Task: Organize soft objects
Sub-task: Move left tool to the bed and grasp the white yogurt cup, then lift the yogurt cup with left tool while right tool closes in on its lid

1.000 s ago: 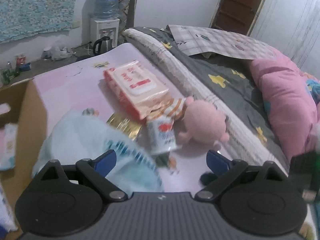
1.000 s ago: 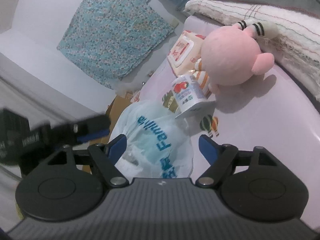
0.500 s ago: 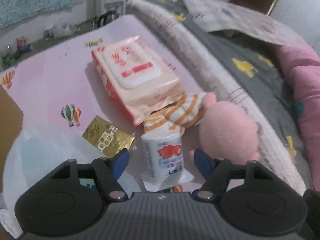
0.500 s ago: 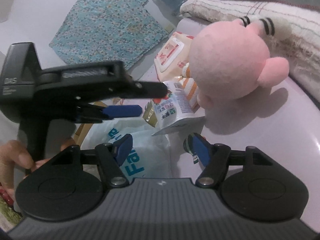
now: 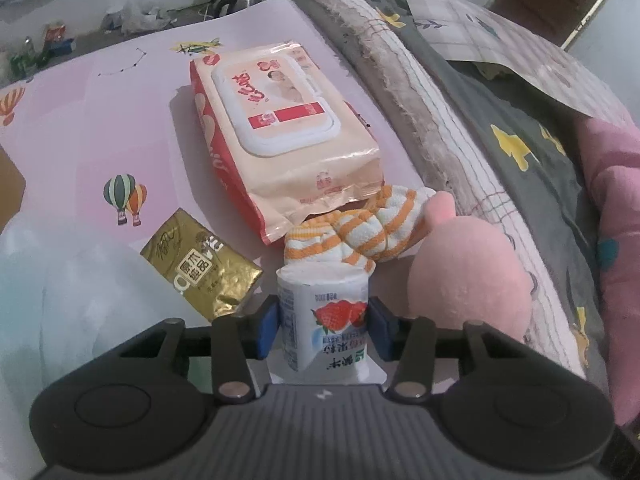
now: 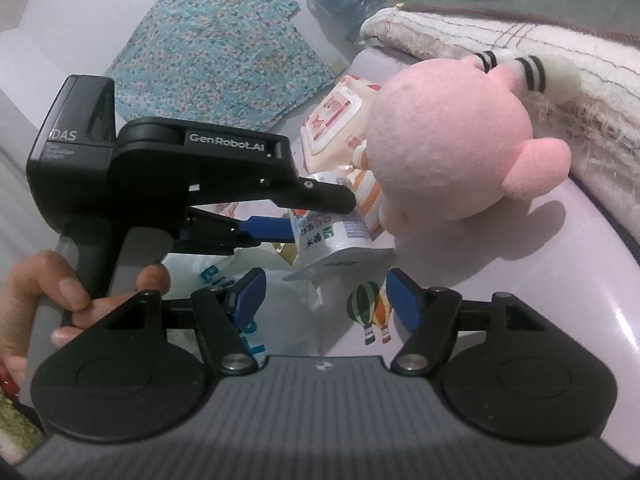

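Left gripper [image 5: 323, 330], jaws just closed inward, blue pads clamped on the strawberry-print tissue pack [image 5: 325, 318]. Relative to this pack on the pink balloon-print mat [image 5: 72, 120]: striped sock [image 5: 360, 236] touching behind, wet-wipes pack [image 5: 280, 128] beyond, gold sachet [image 5: 200, 264] left, pink plush toy [image 5: 468, 276] right. Right gripper [image 6: 323, 299]: jaws apart, holding nothing, near the pack.

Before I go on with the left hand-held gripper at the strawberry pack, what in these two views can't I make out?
- Strawberry pack, left wrist view: its near end is hidden by the left hand-held gripper, whose jaws have just been closing on its sides.
- Striped sock: its far end lies tucked under the wipes pack.
- Plastic bag, right wrist view: its contents are covered by both grippers.
- Pink plush toy: no face shows.
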`<state>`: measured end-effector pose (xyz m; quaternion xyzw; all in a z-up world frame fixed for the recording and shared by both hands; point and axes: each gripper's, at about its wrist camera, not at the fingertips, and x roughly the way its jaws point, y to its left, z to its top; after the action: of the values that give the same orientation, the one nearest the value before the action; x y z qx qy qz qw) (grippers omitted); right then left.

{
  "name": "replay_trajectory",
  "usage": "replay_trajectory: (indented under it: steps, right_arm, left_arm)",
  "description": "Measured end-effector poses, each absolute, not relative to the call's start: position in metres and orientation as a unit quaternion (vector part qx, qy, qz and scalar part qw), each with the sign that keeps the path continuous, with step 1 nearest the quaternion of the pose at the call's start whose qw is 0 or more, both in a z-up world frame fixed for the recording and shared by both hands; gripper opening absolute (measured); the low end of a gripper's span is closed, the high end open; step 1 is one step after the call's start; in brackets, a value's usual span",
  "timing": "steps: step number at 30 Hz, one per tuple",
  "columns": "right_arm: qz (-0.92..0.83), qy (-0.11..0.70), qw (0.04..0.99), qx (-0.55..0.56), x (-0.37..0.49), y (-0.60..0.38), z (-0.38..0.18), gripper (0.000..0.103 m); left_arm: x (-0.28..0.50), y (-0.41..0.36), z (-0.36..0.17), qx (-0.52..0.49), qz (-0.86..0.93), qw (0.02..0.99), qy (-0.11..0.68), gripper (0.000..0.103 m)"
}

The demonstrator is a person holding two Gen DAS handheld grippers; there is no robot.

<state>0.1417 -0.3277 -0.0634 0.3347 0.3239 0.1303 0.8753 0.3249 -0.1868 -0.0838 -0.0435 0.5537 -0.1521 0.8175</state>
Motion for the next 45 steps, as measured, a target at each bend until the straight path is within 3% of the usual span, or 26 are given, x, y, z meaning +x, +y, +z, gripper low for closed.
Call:
replay_trajectory:
  steps: [11,23,29,39,45]
  right_arm:
    - [0.123,0.291,0.910,0.270,0.120,-0.315,-0.048,0.071]
    - [0.116,0.244,0.943,0.192,0.026,-0.310,-0.007,0.071]
    - [0.133,0.246,0.932,0.229,-0.045,-0.329,-0.002,0.070]
    - [0.119,0.236,0.903,0.338,-0.127,-0.366,-0.031,0.089]
    - [0.138,0.229,0.883,0.385,-0.129,-0.374,-0.046,0.091]
  left_arm:
    - [0.293,-0.179,-0.060,-0.098,-0.192,0.791,0.572,0.046]
    - [0.212,-0.167,-0.033,-0.156,-0.240,0.772,0.568,0.046]
    - [0.156,-0.159,-0.041,-0.202,-0.261,0.752,0.571,0.046]
    - [0.101,-0.150,-0.065,-0.295,-0.276,0.718,0.567,0.046]
    - [0.092,-0.146,-0.073,-0.321,-0.276,0.714,0.558,0.046]
